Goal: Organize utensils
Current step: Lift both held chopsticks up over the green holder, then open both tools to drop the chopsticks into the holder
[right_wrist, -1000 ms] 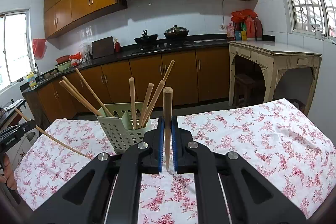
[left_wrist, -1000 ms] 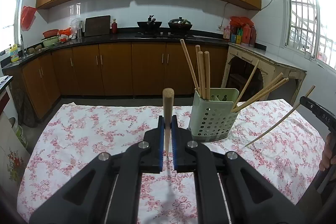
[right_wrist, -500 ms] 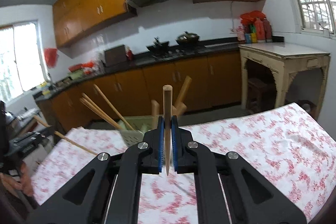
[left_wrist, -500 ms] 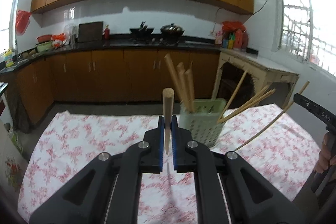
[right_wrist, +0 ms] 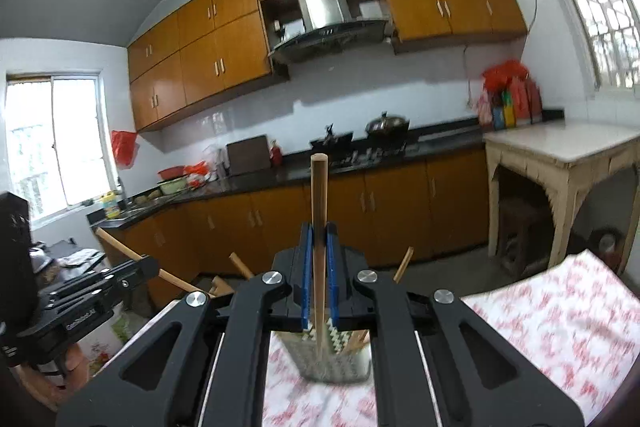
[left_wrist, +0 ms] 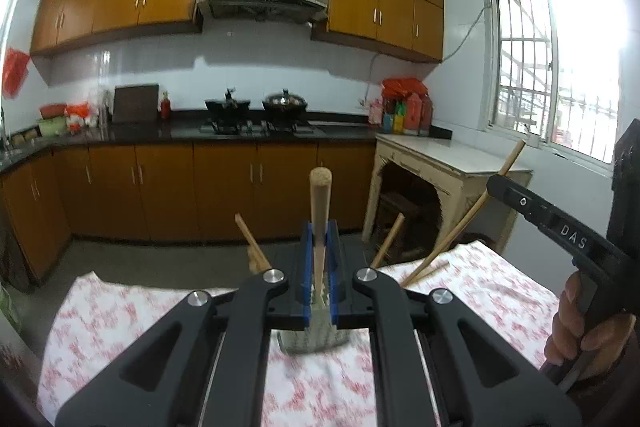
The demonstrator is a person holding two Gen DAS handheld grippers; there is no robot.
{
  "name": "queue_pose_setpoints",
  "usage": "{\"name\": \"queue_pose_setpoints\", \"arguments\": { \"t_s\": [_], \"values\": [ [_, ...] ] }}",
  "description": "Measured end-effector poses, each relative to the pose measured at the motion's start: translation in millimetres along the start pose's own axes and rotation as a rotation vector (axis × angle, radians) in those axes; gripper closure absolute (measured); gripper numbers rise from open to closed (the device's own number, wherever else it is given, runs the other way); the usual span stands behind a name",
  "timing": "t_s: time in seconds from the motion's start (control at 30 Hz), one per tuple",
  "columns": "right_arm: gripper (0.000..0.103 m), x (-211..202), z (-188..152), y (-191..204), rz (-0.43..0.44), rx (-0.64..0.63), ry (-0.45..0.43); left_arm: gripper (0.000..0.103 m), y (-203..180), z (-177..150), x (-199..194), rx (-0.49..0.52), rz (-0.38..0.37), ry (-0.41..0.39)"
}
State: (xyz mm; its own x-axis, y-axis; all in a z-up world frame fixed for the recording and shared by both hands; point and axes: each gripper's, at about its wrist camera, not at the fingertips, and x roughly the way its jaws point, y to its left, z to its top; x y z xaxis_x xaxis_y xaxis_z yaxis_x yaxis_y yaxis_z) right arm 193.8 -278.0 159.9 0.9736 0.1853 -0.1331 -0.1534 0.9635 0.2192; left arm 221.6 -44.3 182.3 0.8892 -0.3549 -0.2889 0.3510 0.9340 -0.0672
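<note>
My left gripper (left_wrist: pixel 319 231) is shut on a wooden chopstick (left_wrist: pixel 320 203) that stands upright between its blue pads. The pale green perforated basket (left_wrist: pixel 316 337) sits just beyond and below it on the floral tablecloth (left_wrist: pixel 500 291), mostly hidden by the jaws. Several chopsticks (left_wrist: pixel 252 243) lean out of it. My right gripper (right_wrist: pixel 319 231) is shut on a second upright chopstick (right_wrist: pixel 319 195), with the basket (right_wrist: pixel 332 361) low behind it. Each gripper shows at the edge of the other's view: the right one (left_wrist: pixel 560 227), the left one (right_wrist: pixel 84 297).
A person's hand (left_wrist: pixel 580 327) grips the right tool's handle. A cream side table (left_wrist: pixel 444 163) stands past the table's far right corner. Dark counter (left_wrist: pixel 192 133) with stove and pots lines the back wall over wooden cabinets. Bare floor lies between.
Both grippers have risen with their chopsticks still clamped. The basket has dropped low in both views and is now largely hidden behind the jaws.
</note>
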Motion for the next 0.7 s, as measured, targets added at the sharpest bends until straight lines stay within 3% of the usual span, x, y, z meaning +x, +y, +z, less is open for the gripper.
{"name": "queue_pose_setpoints", "arguments": {
  "t_s": [0.2, 0.7],
  "values": [
    [0.095, 33, -3, -3, -0.033, 0.0, -0.018, 0.095, -7, 6, 28, 0.012, 0.033, 0.015],
    [0.095, 88, -38, -16, -0.071, 0.021, 0.106, 0.095, 17, -24, 73, -0.03, 0.038, 0.123]
  ]
}}
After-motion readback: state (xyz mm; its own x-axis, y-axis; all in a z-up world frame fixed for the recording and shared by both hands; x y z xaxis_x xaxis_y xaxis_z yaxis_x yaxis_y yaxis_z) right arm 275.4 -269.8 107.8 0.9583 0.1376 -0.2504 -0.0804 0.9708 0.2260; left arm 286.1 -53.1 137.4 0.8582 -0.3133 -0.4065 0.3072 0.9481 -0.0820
